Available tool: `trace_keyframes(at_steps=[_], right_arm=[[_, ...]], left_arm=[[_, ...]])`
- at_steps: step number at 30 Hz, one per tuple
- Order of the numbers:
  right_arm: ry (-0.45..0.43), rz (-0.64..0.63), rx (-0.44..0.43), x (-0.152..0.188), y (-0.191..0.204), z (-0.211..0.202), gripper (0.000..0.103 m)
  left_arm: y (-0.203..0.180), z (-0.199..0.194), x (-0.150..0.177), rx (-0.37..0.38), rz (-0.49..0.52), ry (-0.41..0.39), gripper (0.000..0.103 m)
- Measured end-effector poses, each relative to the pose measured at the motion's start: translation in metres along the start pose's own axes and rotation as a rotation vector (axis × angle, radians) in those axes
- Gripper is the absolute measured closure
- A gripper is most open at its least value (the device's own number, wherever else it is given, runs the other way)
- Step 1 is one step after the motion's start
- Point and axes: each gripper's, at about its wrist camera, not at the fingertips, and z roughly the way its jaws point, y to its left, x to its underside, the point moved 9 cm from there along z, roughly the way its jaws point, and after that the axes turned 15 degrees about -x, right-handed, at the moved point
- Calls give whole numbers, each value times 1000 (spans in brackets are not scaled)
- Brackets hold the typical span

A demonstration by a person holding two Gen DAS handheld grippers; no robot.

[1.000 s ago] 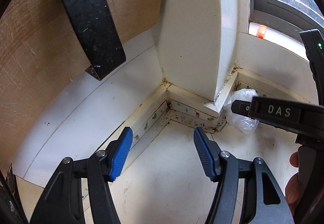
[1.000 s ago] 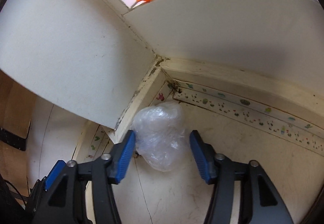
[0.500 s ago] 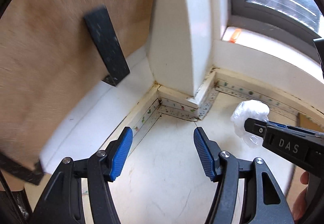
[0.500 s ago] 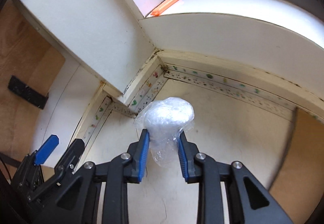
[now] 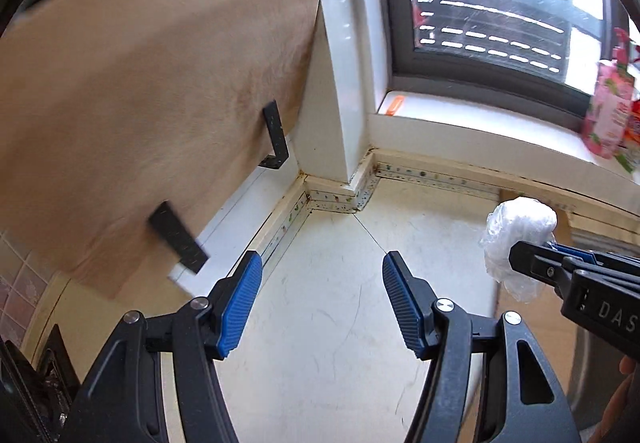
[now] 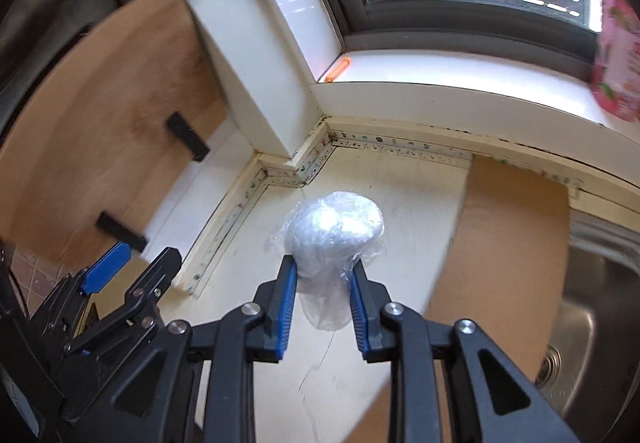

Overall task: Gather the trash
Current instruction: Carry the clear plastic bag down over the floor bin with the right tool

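A crumpled ball of clear plastic wrap [image 6: 334, 231] hangs above the white counter, pinched between the blue pads of my right gripper [image 6: 323, 285], which is shut on it. From the left wrist view the same plastic ball [image 5: 518, 239] shows at the right, in the tip of the right gripper [image 5: 520, 261]. My left gripper [image 5: 322, 295] stands open over the bare counter with nothing between its fingers. In the right wrist view the left gripper [image 6: 120, 267] sits low at the left.
A white pillar [image 6: 272, 83] meets the counter corner. A wooden shelf board [image 5: 140, 103] with black brackets is at the left. An orange item [image 6: 338, 69] lies on the window sill. A wooden board [image 6: 508, 243] and a steel sink [image 6: 592, 303] are at the right. A pink packet [image 5: 608, 111] stands on the sill.
My right gripper closed on the plastic ball in the corner and lifted it up and away from the wall. Both grippers rose and pulled back, so more of the window and counter shows.
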Motion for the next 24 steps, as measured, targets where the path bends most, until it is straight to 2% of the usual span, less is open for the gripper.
trace_keyframes(at_steps=[9,14,19,24], right_arm=[[-122,-33,30,80,98,-109,78],[-155,-43,56,129,139,-138,78],[-140,-25,56,194,166,-152,78],[-79,12,42,256,180,-145,78]], left_arm=[[64,-126,37,89,57,-122,41],[100,-176,74,150,66,-150,40],[130,-206,128,213,65,-123,40],[151,-204,181,246,61,-43,40]])
